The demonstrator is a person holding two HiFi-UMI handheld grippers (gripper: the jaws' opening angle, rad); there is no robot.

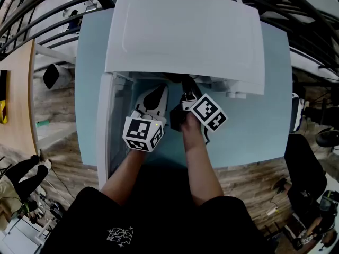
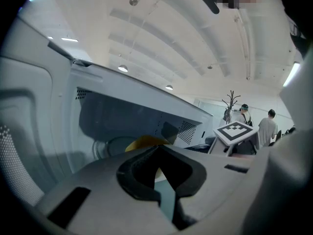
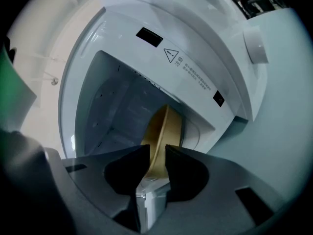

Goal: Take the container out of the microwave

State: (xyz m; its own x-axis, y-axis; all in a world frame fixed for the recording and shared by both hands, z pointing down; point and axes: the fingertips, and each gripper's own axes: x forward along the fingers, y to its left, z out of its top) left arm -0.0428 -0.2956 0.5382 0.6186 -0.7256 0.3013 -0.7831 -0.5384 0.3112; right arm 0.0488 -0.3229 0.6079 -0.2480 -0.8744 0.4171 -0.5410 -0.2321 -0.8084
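Container [image 3: 164, 126] in question is a yellow bowl-like vessel, and it stands inside the cavity [image 3: 117, 116] of the white microwave [image 1: 185, 36], which sits on the pale blue surface [image 1: 265, 115] with its door [image 1: 106, 136] swung open to the left. Both grippers reach into the opening. The right gripper [image 3: 156, 153] has the near rim of the container between its jaws: one jaw is on the inner side of the wall and the other on the outer side. The wall fills the narrow gap, so the pads seem to pinch it. The left gripper [image 2: 157, 153] has its jaws pressed together at the tips with nothing between them, and it points into the cavity at the left, where the yellow container shows just beyond the tips. As I judge it, the container is stiff, with a thin and smooth wall, so it will not bend under the jaws but it may slip or tip, because it is taken at one point of the rim only. It looks rather light, but whether something is inside I cannot tell, and so it is better to treat it as full and keep it level. The rim is the right place to hold, deep enough that the pads lie on the wall and not only on the lip. The way out is low under the top edge of the opening, so the pull should be slow and straight toward the person
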